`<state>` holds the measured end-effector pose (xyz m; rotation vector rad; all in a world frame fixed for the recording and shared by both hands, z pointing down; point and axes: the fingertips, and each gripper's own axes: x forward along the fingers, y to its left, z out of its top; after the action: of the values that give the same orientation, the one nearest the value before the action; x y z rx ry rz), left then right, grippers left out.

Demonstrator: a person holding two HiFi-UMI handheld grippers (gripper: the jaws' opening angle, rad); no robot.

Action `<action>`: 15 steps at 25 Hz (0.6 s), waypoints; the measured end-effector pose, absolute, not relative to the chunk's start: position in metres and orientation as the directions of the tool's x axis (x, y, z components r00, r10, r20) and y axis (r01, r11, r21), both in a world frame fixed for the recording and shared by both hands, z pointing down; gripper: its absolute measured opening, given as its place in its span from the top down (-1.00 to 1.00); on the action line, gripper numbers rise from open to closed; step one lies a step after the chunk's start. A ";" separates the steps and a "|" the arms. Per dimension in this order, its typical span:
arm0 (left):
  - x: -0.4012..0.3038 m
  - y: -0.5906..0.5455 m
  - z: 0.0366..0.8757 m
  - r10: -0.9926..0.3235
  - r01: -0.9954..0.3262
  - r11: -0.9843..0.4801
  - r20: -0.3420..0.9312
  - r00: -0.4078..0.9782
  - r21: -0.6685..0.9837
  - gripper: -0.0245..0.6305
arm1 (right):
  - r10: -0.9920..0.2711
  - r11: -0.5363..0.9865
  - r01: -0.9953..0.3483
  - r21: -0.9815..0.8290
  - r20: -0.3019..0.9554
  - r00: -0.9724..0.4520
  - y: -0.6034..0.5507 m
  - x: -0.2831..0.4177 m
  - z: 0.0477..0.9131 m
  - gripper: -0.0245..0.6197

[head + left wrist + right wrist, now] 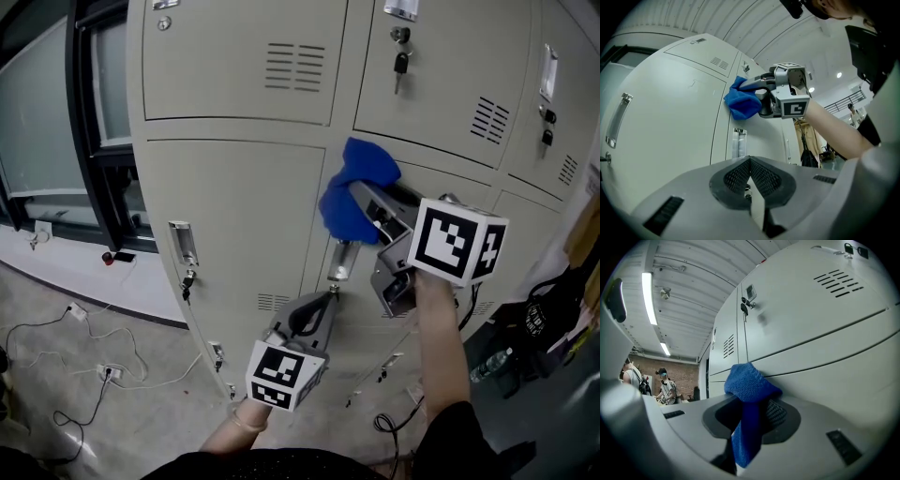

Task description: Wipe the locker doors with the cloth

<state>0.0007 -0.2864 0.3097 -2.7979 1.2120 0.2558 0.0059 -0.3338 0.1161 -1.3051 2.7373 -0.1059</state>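
Note:
A blue cloth is bunched against the beige locker doors, pressed near the seam between two columns. My right gripper is shut on it, and the cloth hangs out between the jaws in the right gripper view. My left gripper is lower, pointing up at the lockers just under a metal door handle; its jaws are closed with nothing between them. The left gripper view shows the cloth and right gripper above it.
Keys hang in locks on the upper doors. Another handle sits on the left door. Cables lie on the floor at the left, beside a window frame. Bags and a bottle stand at the right.

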 end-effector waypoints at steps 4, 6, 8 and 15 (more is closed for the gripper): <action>0.003 -0.287 0.312 -0.718 -0.730 -0.683 -0.185 0.671 0.002 0.91 | -0.793 0.609 -0.792 -0.054 -0.043 -0.607 -0.335 0.004 0.118 0.67; 0.005 -0.287 0.311 -0.719 -0.732 -0.681 -0.190 0.669 0.002 0.91 | -0.802 0.597 -0.801 -0.037 -0.038 -0.596 -0.335 0.005 0.118 0.67; 0.007 -0.285 0.311 -0.720 -0.734 -0.679 -0.191 0.667 -0.001 0.91 | -0.802 0.597 -0.801 -0.042 -0.038 -0.596 -0.335 0.006 0.118 0.67; 0.005 -0.285 0.313 -0.738 -0.749 -0.662 -0.187 0.648 0.018 0.91 | -0.800 0.600 -0.799 -0.037 -0.009 -0.600 -0.335 0.016 0.118 0.67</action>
<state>0.0054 -0.2850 0.3126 -2.7962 1.2626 0.2749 0.0157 -0.3348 0.1179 -1.3934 2.7874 -0.0450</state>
